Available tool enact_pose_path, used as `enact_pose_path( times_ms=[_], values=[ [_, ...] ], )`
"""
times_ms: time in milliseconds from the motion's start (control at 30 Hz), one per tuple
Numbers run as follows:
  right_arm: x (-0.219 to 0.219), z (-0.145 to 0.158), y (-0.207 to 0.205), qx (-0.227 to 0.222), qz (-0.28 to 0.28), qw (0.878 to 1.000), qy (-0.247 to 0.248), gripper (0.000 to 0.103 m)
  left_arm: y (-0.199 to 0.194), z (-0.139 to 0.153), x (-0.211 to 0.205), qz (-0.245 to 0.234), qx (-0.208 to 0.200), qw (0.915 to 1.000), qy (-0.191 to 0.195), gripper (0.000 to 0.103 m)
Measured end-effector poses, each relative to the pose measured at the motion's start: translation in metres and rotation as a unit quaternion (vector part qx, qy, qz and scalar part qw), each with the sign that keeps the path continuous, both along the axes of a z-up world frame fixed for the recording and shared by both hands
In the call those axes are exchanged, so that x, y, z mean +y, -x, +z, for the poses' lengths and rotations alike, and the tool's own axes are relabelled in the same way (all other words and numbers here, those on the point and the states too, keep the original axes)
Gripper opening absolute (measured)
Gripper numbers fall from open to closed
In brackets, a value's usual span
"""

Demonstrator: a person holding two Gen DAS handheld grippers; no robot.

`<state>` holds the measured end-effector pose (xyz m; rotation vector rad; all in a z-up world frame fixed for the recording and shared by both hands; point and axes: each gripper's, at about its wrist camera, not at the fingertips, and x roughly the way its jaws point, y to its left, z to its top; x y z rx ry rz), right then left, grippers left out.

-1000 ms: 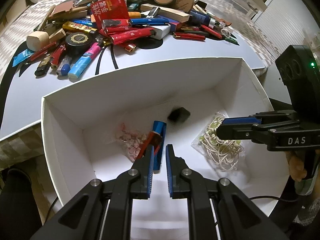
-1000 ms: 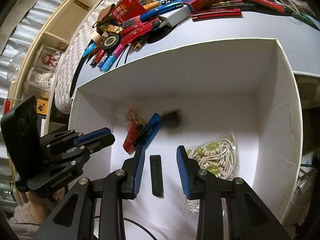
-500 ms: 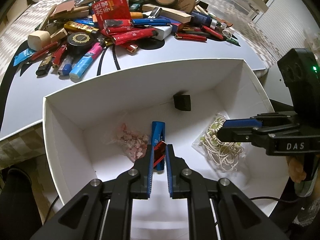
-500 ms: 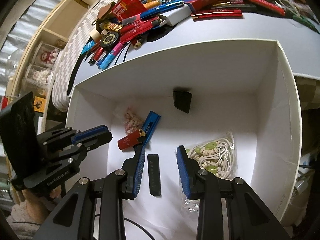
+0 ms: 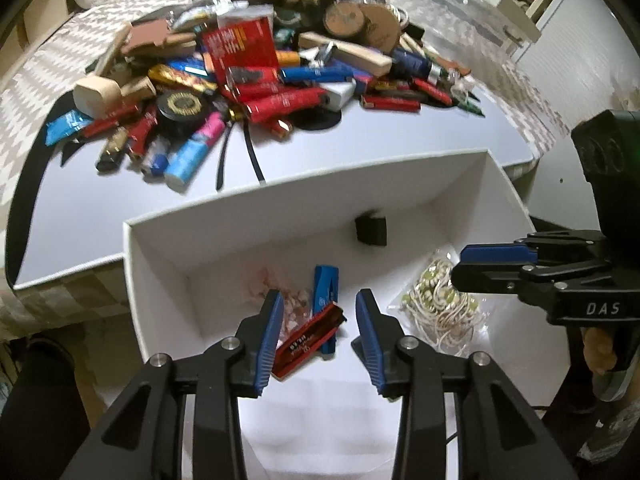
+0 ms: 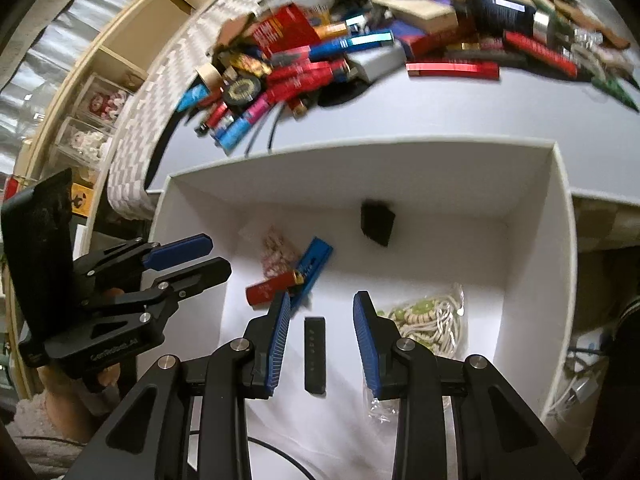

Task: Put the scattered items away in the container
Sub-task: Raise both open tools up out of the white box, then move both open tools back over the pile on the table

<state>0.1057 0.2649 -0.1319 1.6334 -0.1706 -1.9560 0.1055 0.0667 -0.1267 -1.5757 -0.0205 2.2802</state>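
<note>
- Left gripper [image 5: 316,320] hung wide and empty over the white box [image 5: 280,208]; right gripper [image 6: 320,322] too.
- Red pack [image 5: 308,340] below my left jaws looked light, stiff, glossy; I'd pinch across its long sides.

We count one white box [image 6: 560,264]; inside it we find six things: one black cube-like block [image 6: 377,222], one blue flat case [image 6: 314,266], one red tube [image 6: 272,289], one slim black bar [image 6: 314,354], one clear bag of pink and white pieces [image 6: 276,254], and one clear bag of cream cord with green beads [image 6: 432,322]; on the surface [image 5: 360,148] we see one heap of scattered items [image 5: 256,76], too many and too overlapped to count; two grippers are in view, each with two blue-padded fingers [image 5: 270,340].
</note>
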Motion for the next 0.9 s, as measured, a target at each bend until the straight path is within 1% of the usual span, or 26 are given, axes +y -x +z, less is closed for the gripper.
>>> enact_pose_path(
  times_ms=[67, 100, 233, 300, 333, 400, 567, 633, 667, 700, 833, 900],
  values=[
    [0.001, 0.01, 0.002, 0.013, -0.001, 1.0, 0.004, 0.033, 0.003, 0.008, -0.003, 0.005, 0.01, 0.9999, -0.003, 0.052],
    [0.002, 0.017, 0.004, 0.02, -0.001, 1.0, 0.007, 0.033, 0.004, 0.012, -0.005, 0.008, 0.016, 0.9998, -0.004, 0.054],
    [0.003, 0.043, 0.014, 0.051, -0.001, 0.999, 0.012, 0.035, 0.011, 0.029, -0.011, 0.017, 0.035, 0.9992, -0.009, 0.055],
    [0.004, 0.056, 0.02, 0.073, -0.001, 0.997, 0.011, 0.055, 0.017, 0.037, -0.014, 0.019, 0.044, 0.9988, -0.008, 0.058],
    [0.003, 0.062, 0.022, 0.083, -0.001, 0.996, 0.01, 0.057, 0.02, 0.041, -0.015, 0.019, 0.049, 0.9986, -0.007, 0.059],
    [0.003, 0.077, 0.029, 0.105, 0.002, 0.994, 0.009, 0.057, 0.025, 0.048, -0.016, 0.017, 0.058, 0.9981, -0.001, 0.059],
    [0.005, 0.1, 0.05, 0.131, -0.004, 0.991, 0.022, 0.057, 0.04, 0.067, -0.017, 0.003, 0.082, 0.9965, 0.015, 0.059],
    [0.007, 0.107, 0.058, 0.141, -0.007, 0.99, 0.027, 0.062, 0.048, 0.072, -0.018, -0.001, 0.087, 0.996, 0.021, 0.059],
    [0.007, 0.11, 0.063, 0.146, -0.007, 0.989, 0.026, 0.07, 0.051, 0.074, -0.018, -0.004, 0.09, 0.9956, 0.024, 0.059],
    [0.007, 0.112, 0.066, 0.153, -0.007, 0.988, 0.023, 0.075, 0.055, 0.076, -0.019, -0.007, 0.094, 0.9952, 0.028, 0.059],
    [0.009, 0.113, 0.08, 0.171, -0.004, 0.985, 0.009, 0.076, 0.074, 0.076, -0.019, -0.027, 0.101, 0.9933, 0.051, 0.059],
    [0.015, 0.112, 0.089, 0.167, -0.006, 0.986, 0.004, 0.076, 0.082, 0.074, -0.021, -0.031, 0.098, 0.9928, 0.061, 0.059]
  ],
)
